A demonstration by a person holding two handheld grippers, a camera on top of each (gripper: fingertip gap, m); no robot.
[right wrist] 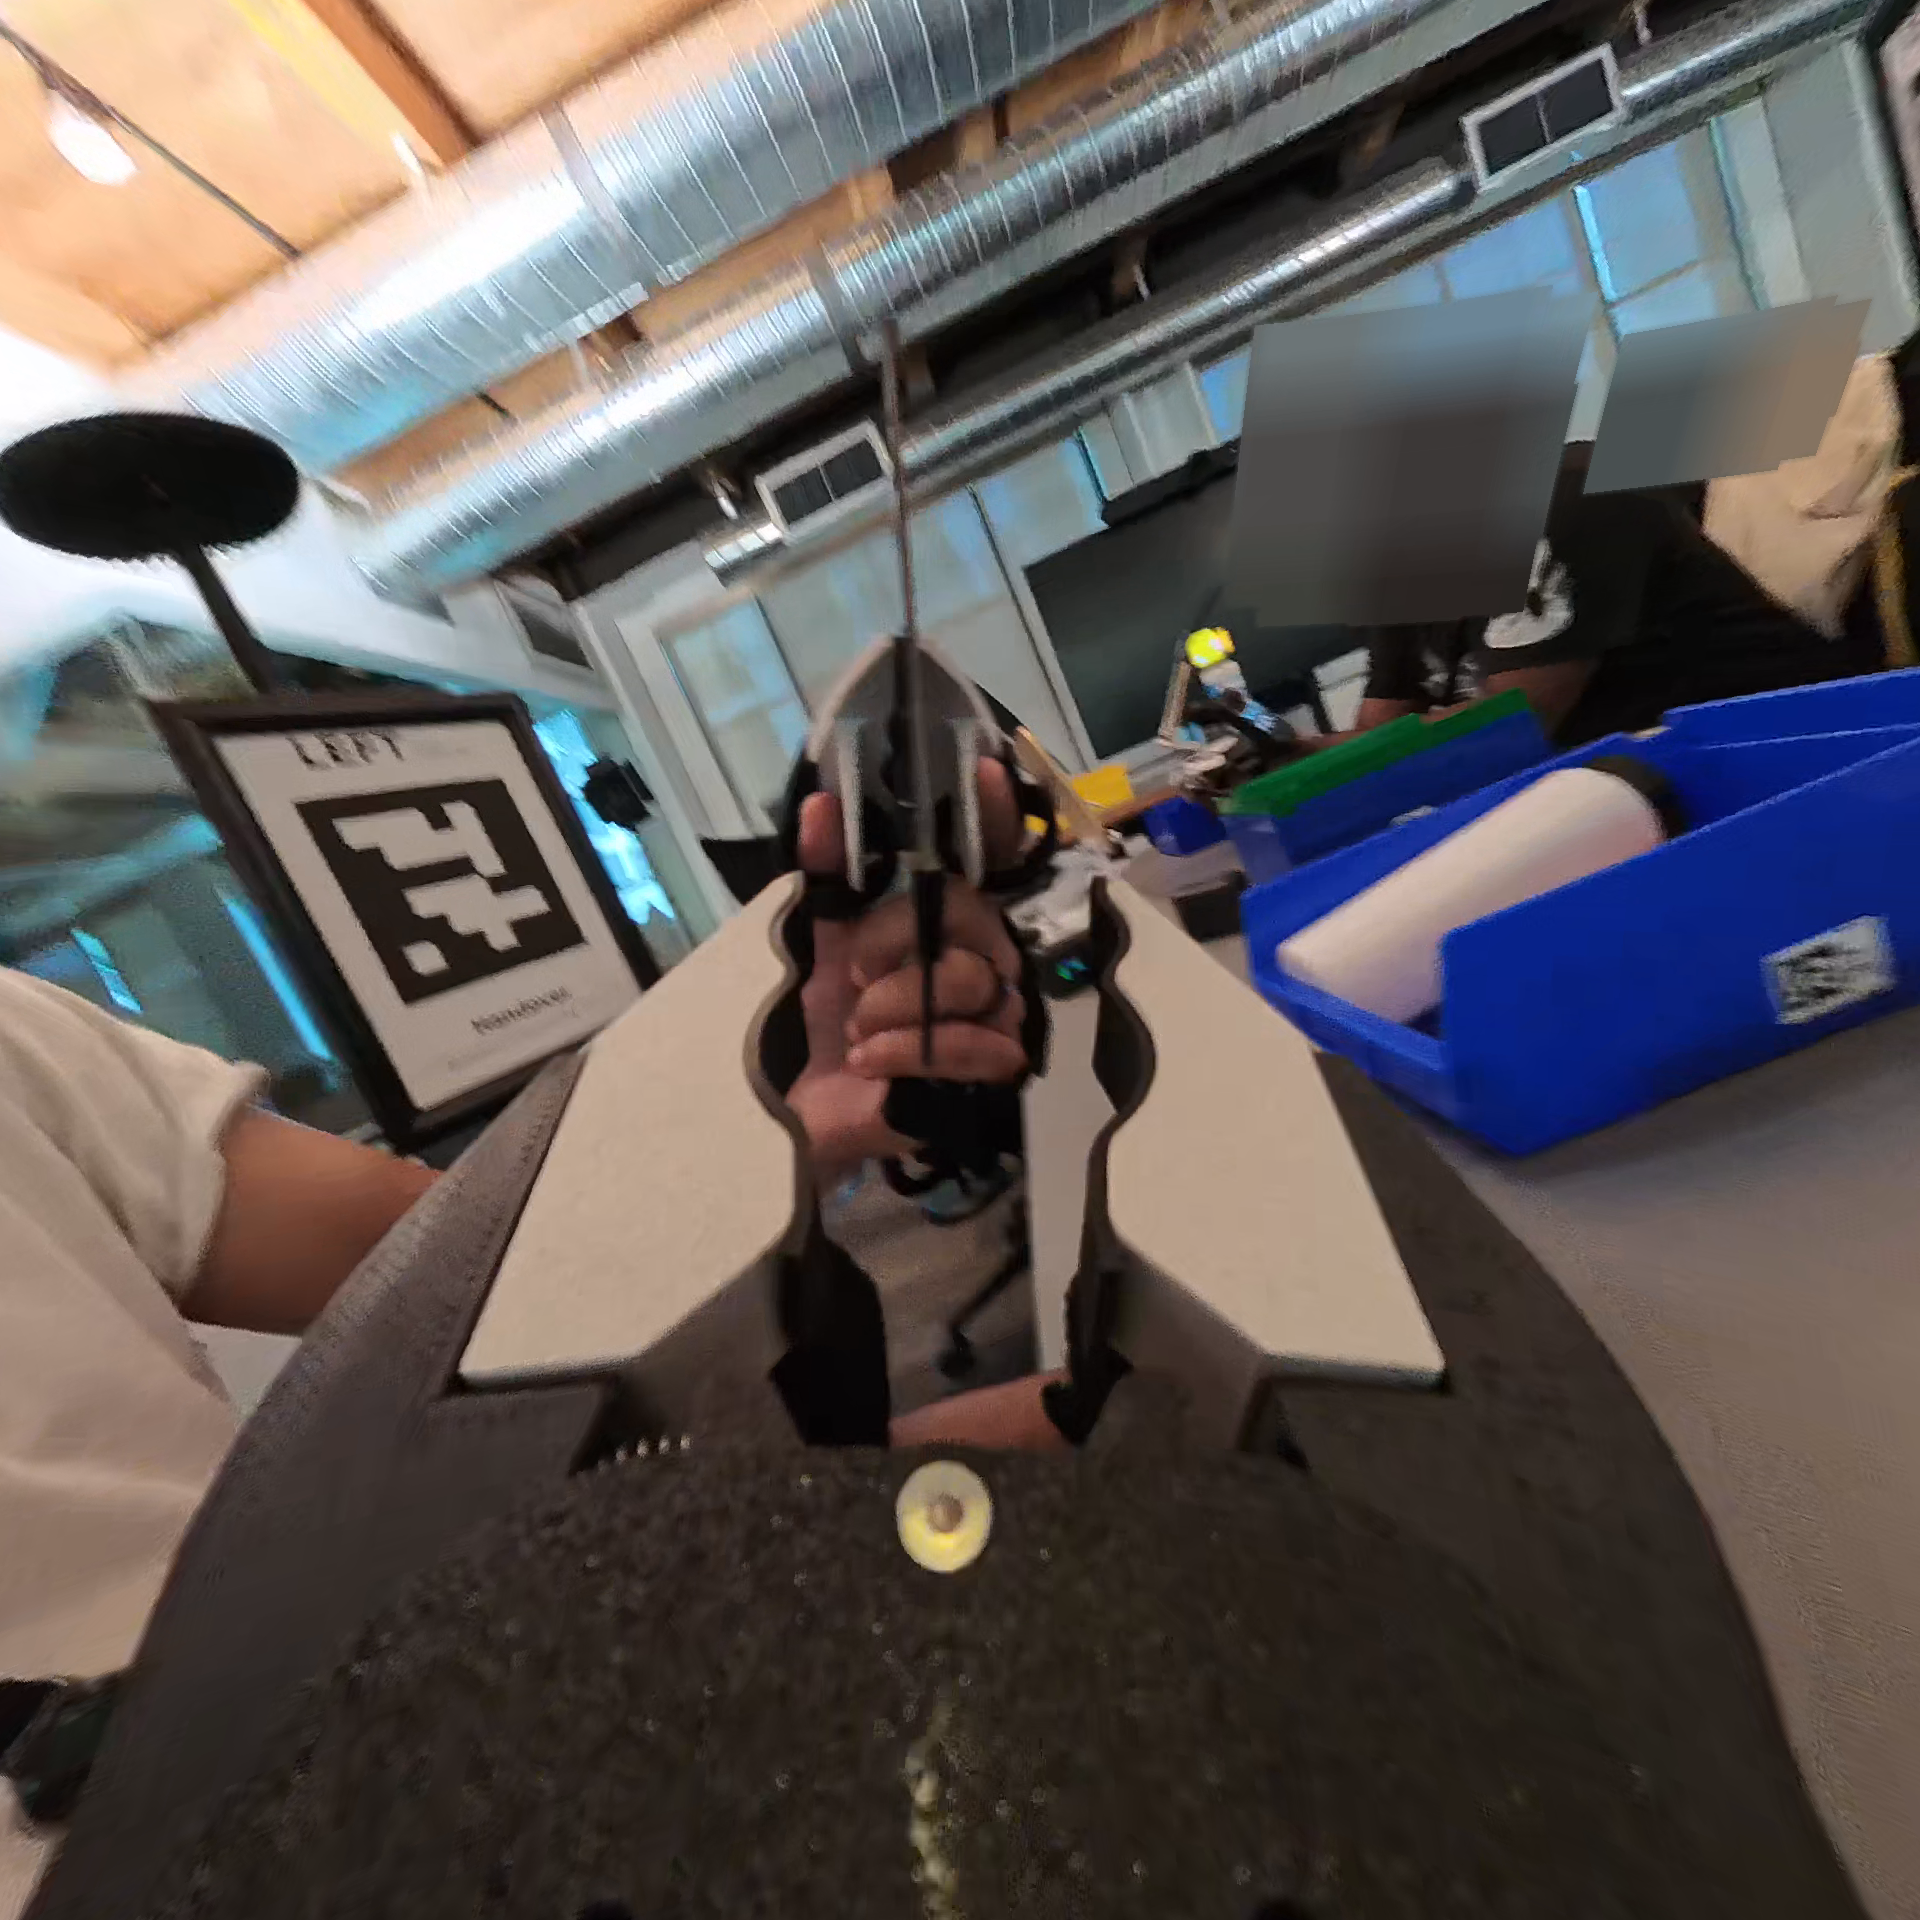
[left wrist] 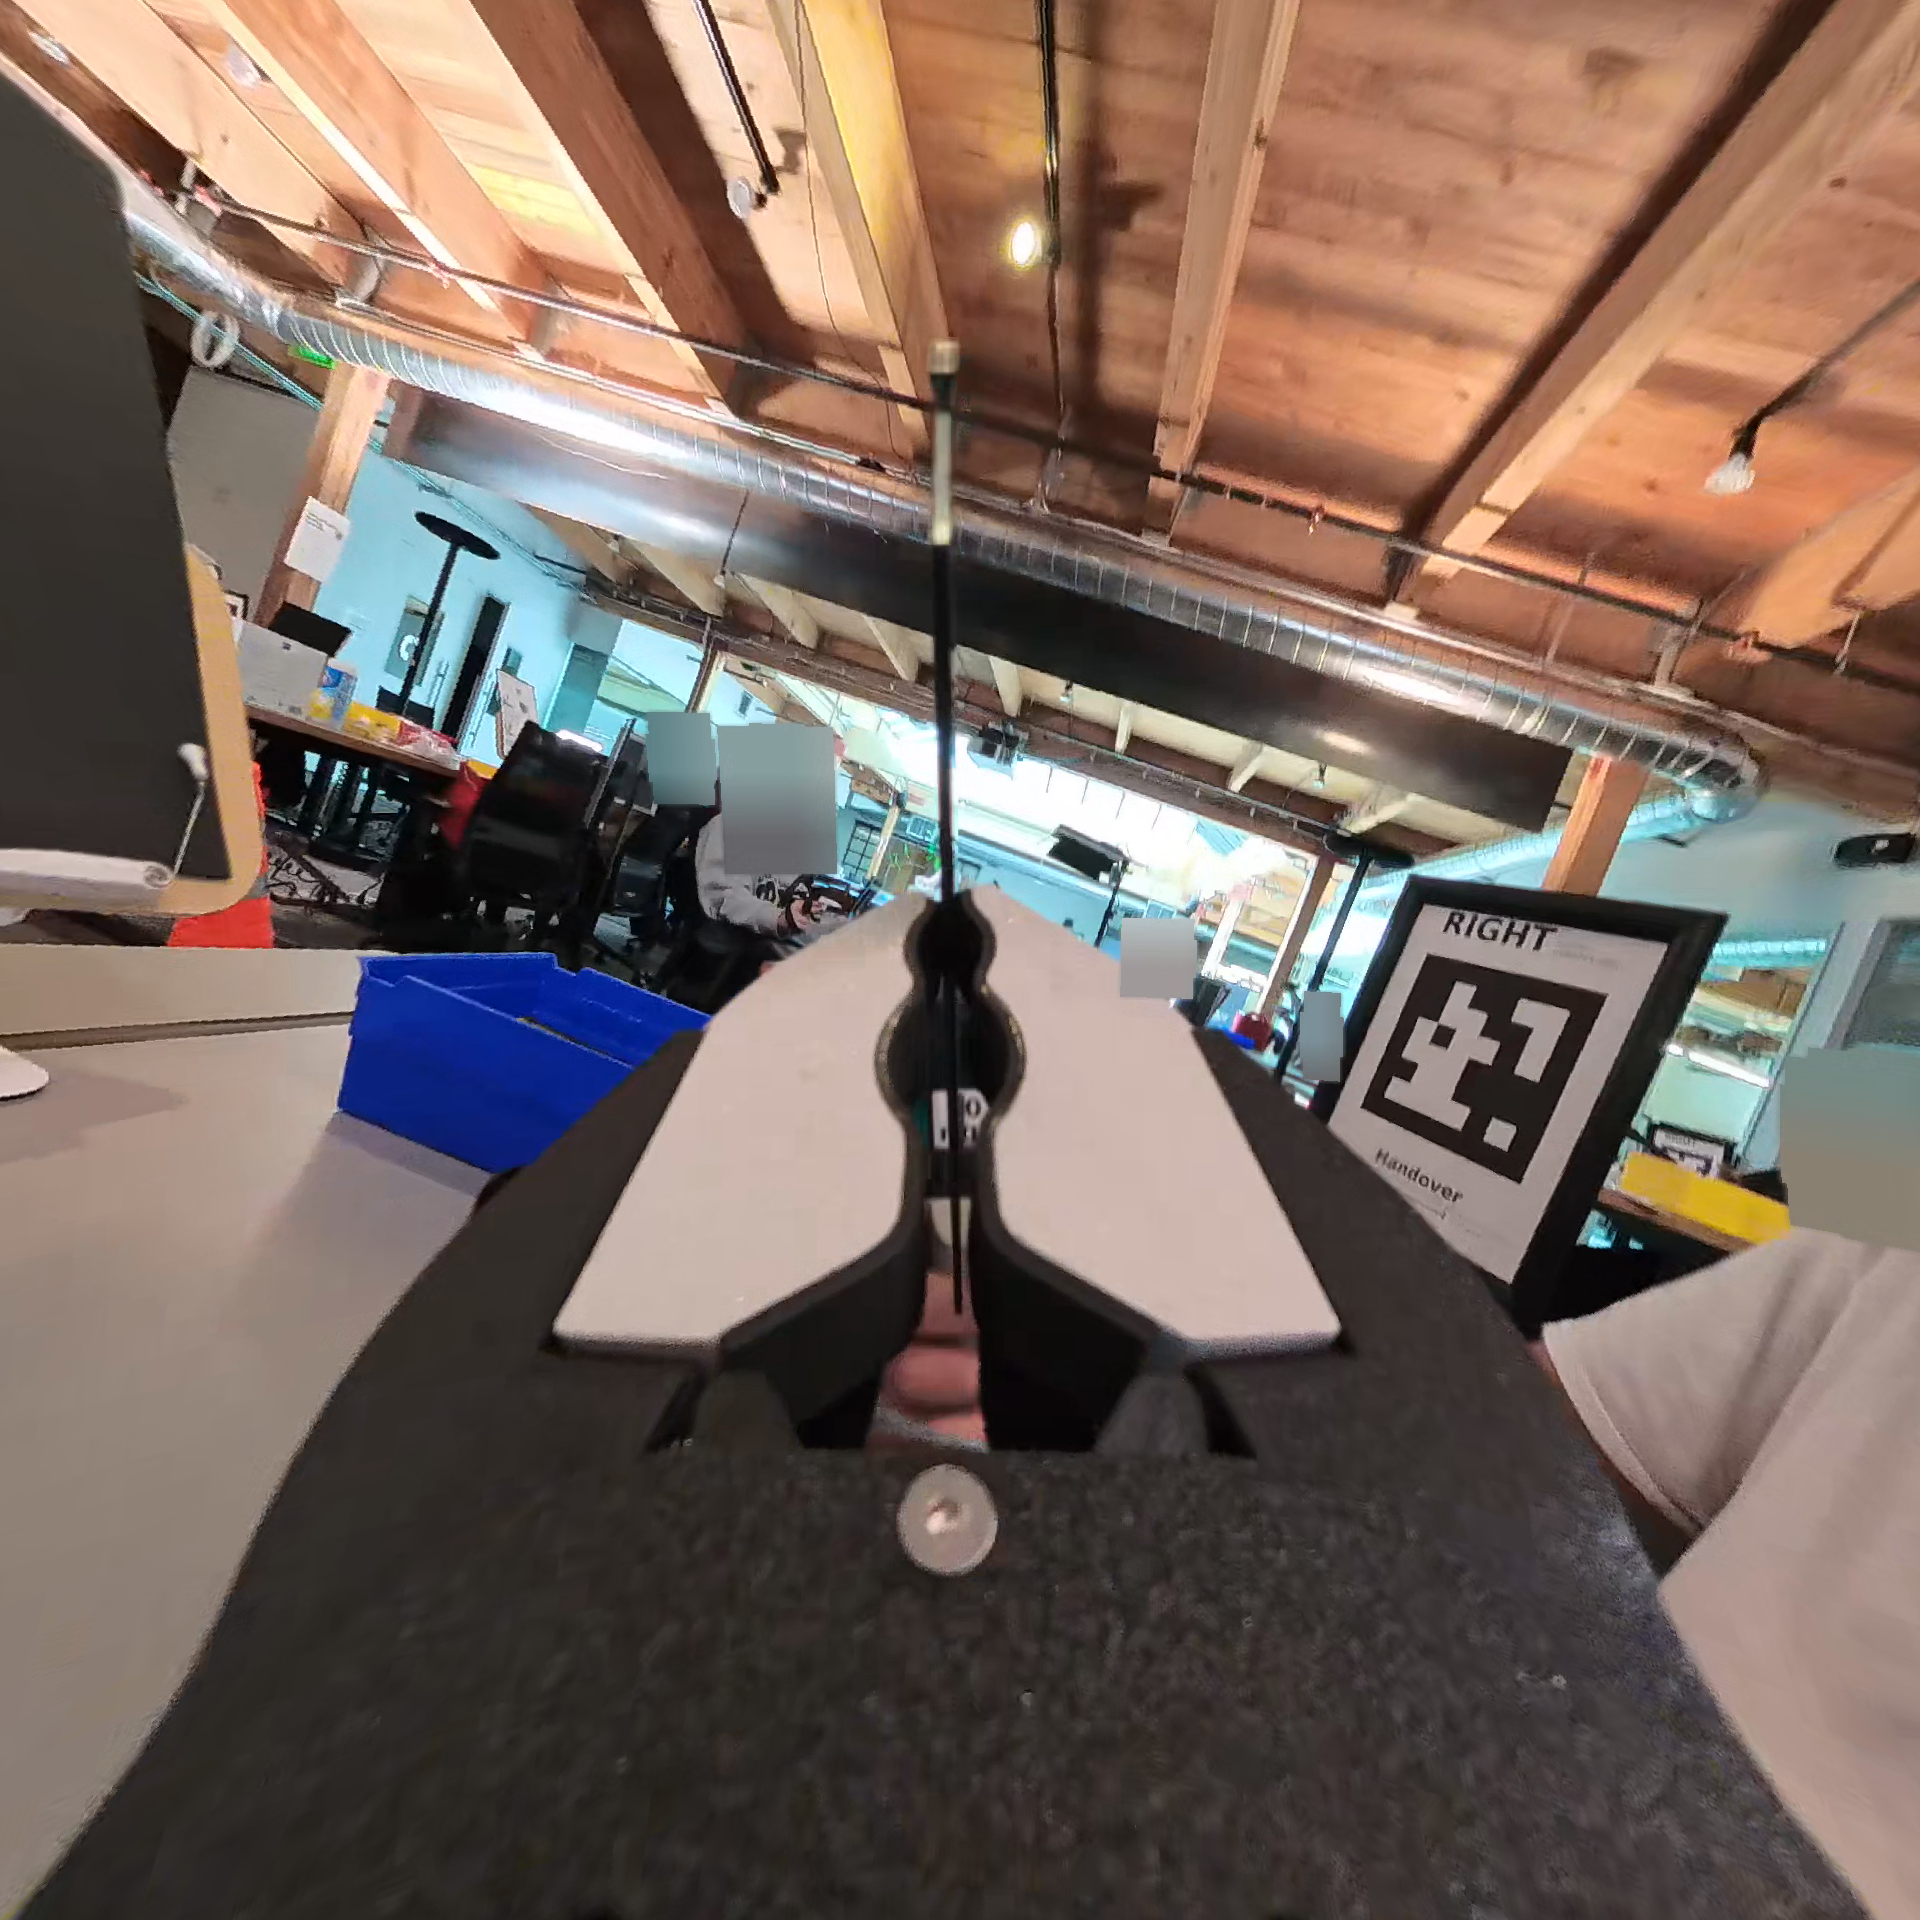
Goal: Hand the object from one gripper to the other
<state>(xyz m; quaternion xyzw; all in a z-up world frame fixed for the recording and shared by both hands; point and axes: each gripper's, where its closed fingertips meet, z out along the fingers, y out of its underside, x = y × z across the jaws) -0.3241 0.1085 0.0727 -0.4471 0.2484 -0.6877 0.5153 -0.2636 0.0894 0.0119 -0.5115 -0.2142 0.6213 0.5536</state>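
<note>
left tongs [left wrist: 948, 914] are pressed together, pinching a thin black rod [left wrist: 943, 665] low on its shaft so it stands upright with its metal tip high above the fingertips; right tongs [right wrist: 951, 935] are spread, empty, facing the left tongs [right wrist: 902, 675] just ahead with the rod [right wrist: 906, 561] between. rod looks light, stiff, narrow and smooth, so likely prone to pivot or slip; best taken on the bare black shaft just above the left tongs, squarely across, not on the metal tip. beyond on the worktop [right wrist: 1714, 1299] sits a blue bin [right wrist: 1621, 1029].
</note>
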